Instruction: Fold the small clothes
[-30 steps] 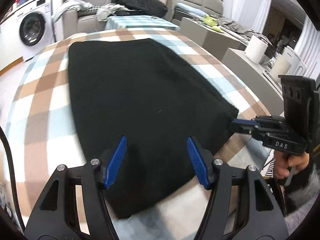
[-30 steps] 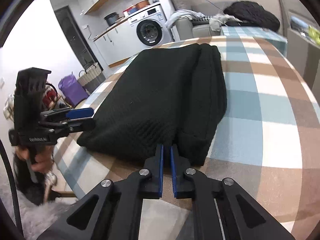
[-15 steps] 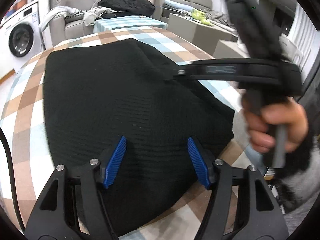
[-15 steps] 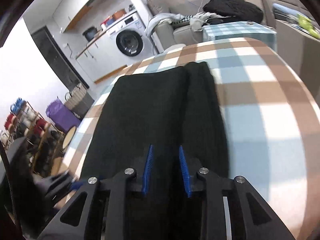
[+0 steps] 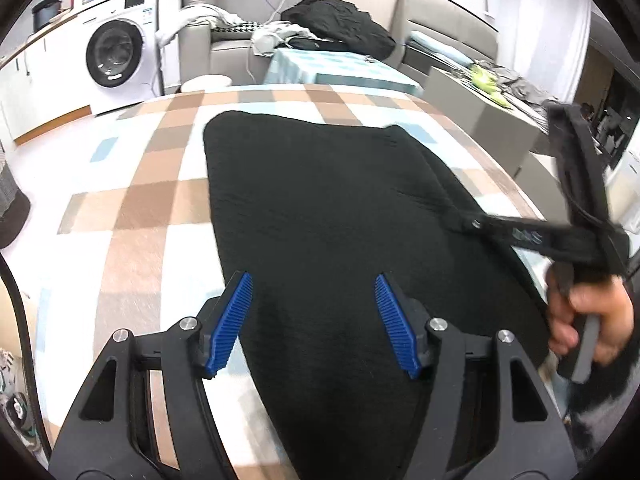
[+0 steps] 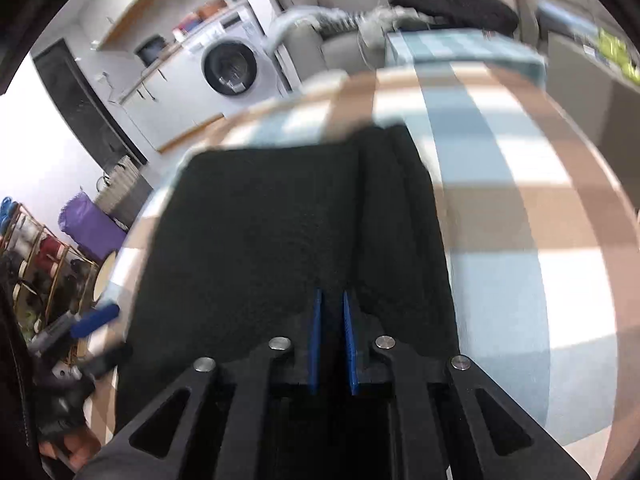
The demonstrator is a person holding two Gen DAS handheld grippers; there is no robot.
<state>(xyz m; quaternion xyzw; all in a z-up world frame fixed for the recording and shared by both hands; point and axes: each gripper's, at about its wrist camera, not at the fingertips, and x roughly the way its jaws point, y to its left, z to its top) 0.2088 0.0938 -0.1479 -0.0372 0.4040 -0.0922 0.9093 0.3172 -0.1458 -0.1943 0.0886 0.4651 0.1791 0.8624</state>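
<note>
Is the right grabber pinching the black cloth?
Cannot tell. In the right wrist view the right gripper is closing over the black cloth, but motion blur hides any pinch.

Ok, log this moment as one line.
garment: black knit flat on checked cloth | left gripper: jaws open above it | right gripper: jaws closing on its fold

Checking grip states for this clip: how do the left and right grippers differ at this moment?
The left gripper has its blue pads far apart, while the right gripper's pads are nearly together and closing. The left hovers over the near part of the black garment with nothing pinched; the right sits at the garment's folded right edge, with dark fabric in its narrow gap. Both point down at the same garment on the checked cloth.
</note>
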